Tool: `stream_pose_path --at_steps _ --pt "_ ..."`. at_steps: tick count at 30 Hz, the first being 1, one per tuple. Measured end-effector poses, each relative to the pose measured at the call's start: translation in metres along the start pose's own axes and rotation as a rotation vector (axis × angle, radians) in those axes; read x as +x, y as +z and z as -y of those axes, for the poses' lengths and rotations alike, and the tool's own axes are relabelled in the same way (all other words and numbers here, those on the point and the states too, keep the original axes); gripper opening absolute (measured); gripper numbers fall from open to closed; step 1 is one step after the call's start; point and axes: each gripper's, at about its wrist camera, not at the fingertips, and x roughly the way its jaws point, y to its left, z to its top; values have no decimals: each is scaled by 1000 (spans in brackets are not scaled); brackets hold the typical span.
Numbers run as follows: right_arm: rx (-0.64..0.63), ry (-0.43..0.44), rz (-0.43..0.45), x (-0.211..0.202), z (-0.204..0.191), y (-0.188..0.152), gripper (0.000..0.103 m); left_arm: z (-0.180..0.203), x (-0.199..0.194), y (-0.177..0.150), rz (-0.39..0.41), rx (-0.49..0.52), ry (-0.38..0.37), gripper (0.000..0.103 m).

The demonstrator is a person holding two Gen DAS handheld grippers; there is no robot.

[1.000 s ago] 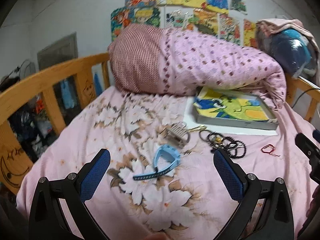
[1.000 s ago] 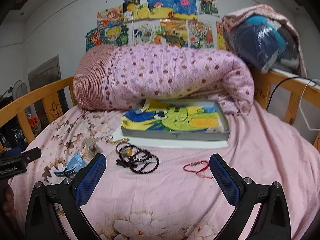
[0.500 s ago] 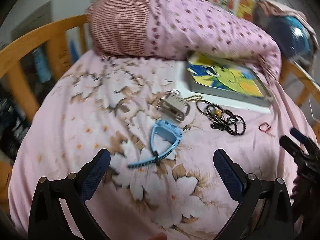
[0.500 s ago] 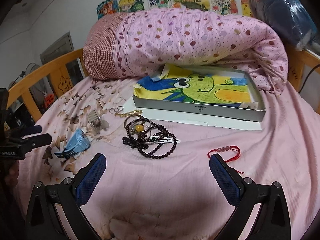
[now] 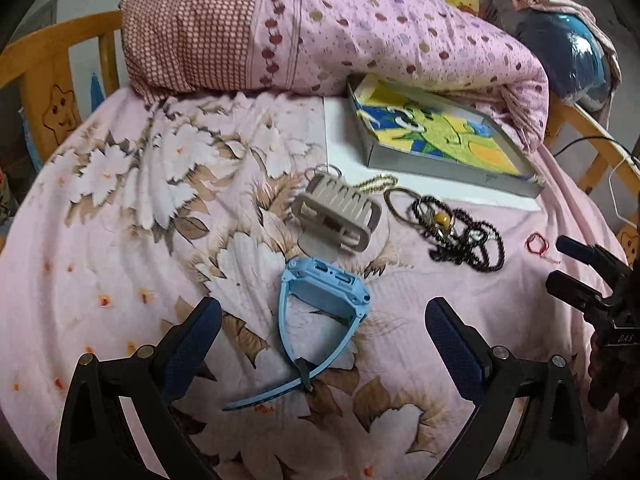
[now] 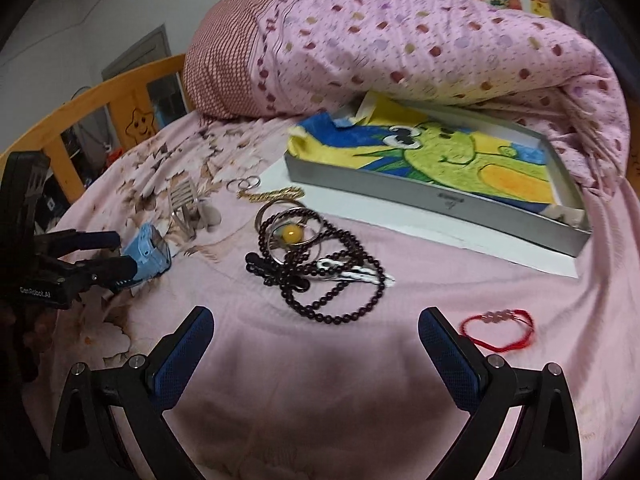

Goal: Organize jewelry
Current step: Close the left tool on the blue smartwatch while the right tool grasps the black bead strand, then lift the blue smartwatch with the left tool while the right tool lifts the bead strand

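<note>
Left gripper (image 5: 322, 334): fingers (image 5: 192, 338) spread wide, holding nothing, over the bed (image 5: 120, 240). Blue watch (image 5: 320, 312) lies between them, strap end trailing toward the camera; can't tell if either pad touches it. Beige hair clip (image 5: 336, 212) just beyond the watch. Right gripper (image 6: 316, 344): fingers (image 6: 184, 352) also wide apart, empty. Dark bead necklace (image 6: 316, 264) tangled with rings and a yellow bead lies just ahead, between the fingertips. Red string bracelet (image 6: 500, 330) just outside the right finger. Grey box (image 6: 440, 196) with a green drawing sits further ahead, against the rolled quilt (image 6: 400, 48).
</note>
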Motion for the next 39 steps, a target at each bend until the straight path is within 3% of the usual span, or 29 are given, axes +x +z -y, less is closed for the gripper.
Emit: stream_pose_path --at_steps 5,7,9,11,14,16,19,28,35,39 --pt "-50 16 -40 21 -10 7 74 2 11 0 -14 25 -27 94" --pt "-71 14 -61 30 -15 9 57 3 13 1 -11 37 -32 84" --pt "-90 1 -81 38 -18 10 46 3 17 1 -11 39 -29 71" --pt "-103 -14 -103 46 -21 10 40 2 19 1 -16 31 -39 64" --pt "-109 -38 -107 49 -23 8 28 0 19 1 -21 23 -42 59" --pt "-101 -37 -108 48 -23 8 9 -1 19 1 -28 13 -43 57" --pt "-88 -28 -107 46 -25 6 7 -4 22 2 -49 -1 -32 49" --pt "-1 64 -92 22 -35 -5 7 3 20 0 -53 13 -28 41" --pt "175 147 -73 -3 -26 -16 6 16 16 -3 -75 29 -76 33" --pt "207 173 -37 -21 -23 -12 6 25 15 -6 -86 42 -99 30"
